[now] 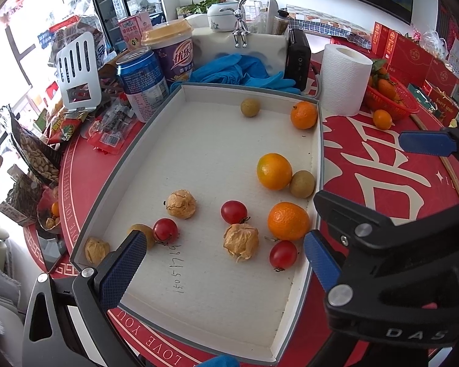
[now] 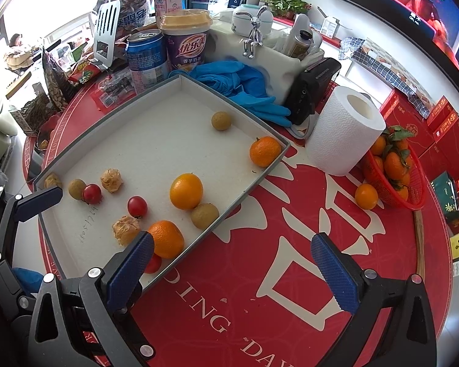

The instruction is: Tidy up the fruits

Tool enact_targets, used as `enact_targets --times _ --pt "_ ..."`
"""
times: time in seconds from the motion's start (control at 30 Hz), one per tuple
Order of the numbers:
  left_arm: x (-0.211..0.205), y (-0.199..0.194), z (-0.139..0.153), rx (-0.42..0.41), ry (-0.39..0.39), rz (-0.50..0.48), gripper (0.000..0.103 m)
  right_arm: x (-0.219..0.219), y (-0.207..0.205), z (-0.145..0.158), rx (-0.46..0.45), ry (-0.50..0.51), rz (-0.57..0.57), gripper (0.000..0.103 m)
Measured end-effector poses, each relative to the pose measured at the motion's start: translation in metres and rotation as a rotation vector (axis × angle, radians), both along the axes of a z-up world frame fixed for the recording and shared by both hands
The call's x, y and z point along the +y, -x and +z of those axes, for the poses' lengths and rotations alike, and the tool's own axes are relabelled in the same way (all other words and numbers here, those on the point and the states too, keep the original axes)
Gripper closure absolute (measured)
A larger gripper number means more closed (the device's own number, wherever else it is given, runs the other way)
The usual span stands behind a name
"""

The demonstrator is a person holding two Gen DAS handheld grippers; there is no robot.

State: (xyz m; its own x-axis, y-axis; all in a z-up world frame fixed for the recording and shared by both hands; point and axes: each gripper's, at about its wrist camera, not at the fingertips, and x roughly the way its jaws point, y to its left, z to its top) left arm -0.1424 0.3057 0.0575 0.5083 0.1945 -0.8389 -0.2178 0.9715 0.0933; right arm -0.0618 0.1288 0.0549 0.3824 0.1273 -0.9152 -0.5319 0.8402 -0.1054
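between your left gripper [image 1: 223,260] fingers, spread wide and empty, lie the husked berry [image 1: 241,242] and cherry tomato [image 1: 283,255] in the tray [image 1: 320,140]; your right gripper [image 2: 232,267], also wide apart, hovers off over the red mat [image 2: 290,244], farther away.

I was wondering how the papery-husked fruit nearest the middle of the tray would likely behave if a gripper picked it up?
The husked fruit looks dry and crinkled, so its shell would probably crush or tear under a firm squeeze. It seems light for its size, likely mostly air around a small berry. Its lumpy shape suggests it would roll less than the cherry tomato beside it.
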Motion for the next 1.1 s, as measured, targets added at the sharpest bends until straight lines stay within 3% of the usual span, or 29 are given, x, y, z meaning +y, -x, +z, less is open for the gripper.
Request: enact_targets --times 1.1 --pt "-0.0048 0.0031 -0.0020 0.003 -0.002 -0.014 0.000 0.0026 0.0024 -0.0044 -0.006 0.015 0.006 0.000"
